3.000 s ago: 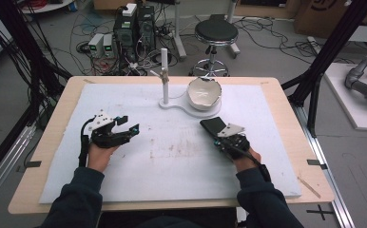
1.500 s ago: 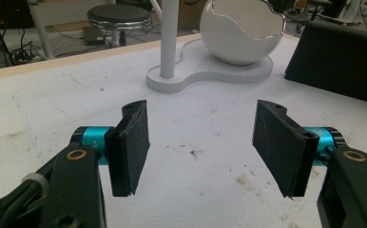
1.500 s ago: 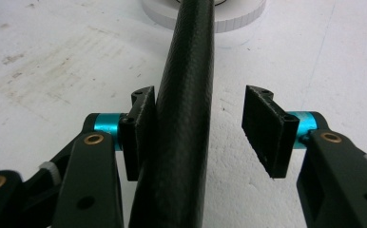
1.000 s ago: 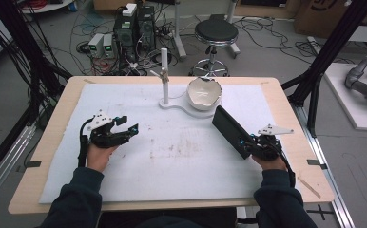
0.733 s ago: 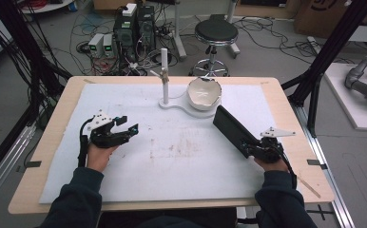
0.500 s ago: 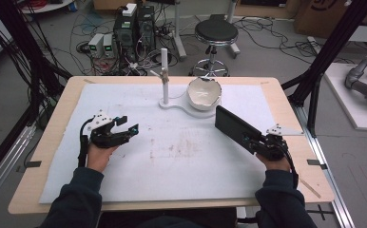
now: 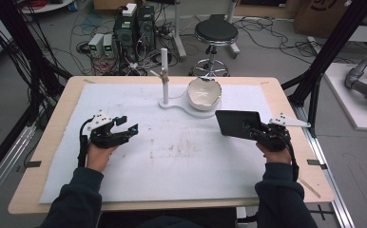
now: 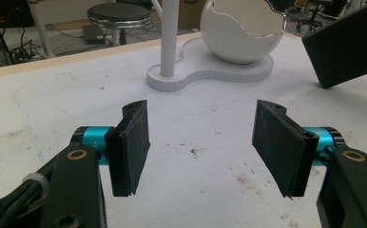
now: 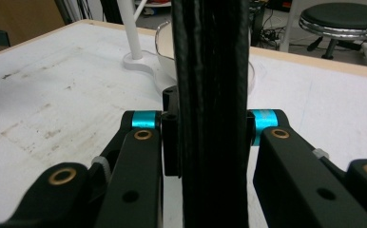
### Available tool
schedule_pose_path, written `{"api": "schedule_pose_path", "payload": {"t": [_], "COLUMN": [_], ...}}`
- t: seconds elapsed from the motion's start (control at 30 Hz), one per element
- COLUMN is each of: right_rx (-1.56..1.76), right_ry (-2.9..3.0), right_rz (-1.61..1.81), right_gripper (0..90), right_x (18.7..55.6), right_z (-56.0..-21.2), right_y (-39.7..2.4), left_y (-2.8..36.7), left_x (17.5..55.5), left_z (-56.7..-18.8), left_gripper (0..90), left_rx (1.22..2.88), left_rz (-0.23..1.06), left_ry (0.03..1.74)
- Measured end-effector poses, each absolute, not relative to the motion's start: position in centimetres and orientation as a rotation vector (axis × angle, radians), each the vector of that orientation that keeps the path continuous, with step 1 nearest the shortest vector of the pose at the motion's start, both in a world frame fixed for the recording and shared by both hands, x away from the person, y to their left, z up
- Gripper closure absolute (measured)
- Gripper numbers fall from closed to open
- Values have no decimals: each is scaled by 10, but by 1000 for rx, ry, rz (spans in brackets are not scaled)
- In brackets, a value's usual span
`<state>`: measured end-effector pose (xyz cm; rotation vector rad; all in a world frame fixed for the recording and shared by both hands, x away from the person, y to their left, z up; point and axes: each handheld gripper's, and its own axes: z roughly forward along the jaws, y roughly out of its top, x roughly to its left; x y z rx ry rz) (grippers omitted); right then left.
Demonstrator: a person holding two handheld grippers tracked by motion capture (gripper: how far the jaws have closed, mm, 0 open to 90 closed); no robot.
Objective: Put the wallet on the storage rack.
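A flat black rectangular slab (image 7: 234, 124) hangs above the white mat at the right. My right gripper (image 7: 251, 129) is shut on its near end; its jaws have just been closing onto it. In the right gripper view the slab (image 9: 212, 57) stands edge-on, pinched between both pads (image 9: 170, 142). My left gripper (image 7: 127, 127) rests low over the mat at the left, open and holding nothing. In the left gripper view my left gripper (image 8: 203, 142) has only bare mat between its jaws, and the slab (image 8: 348, 47) shows at the upper right.
A white base with an upright post (image 7: 164, 76) and a white broken-egg-shaped bowl (image 7: 203, 92) stands at the back centre of the mat (image 7: 181, 161). The bowl (image 8: 241, 33) is also ahead of the left gripper. A stool and cables lie beyond the table.
The right gripper has risen with the black slab, lifting it off the mat and turning its broad face upward. The left gripper has not moved.
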<state>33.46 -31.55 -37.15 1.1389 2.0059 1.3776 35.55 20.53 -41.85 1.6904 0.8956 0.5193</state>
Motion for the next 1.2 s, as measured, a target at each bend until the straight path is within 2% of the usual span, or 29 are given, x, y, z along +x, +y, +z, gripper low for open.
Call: {"api": "schedule_pose_path", "payload": {"t": [0.2,0.3,0.8,1.2], "right_rx": [1128,1122,1166,1104], "right_ry": [2030,2043,2056,1998], "right_rz": [1335,1327,1305,1332], "right_gripper": [737,739,742,740], "right_x": [346,350,367,392], "right_z": [-344,-341,-350,-360], "right_y": [-308,-307,-304,-285], "left_y": [206,206,205,206], "left_x": [356,356,356,357], "left_z": [-418,-418,-419,-419], "left_gripper": [372,372,373,378], "left_rx": [1684,1684,1685,1683], "left_rz": [518,520,515,508], "left_ry": [895,895,896,896]}}
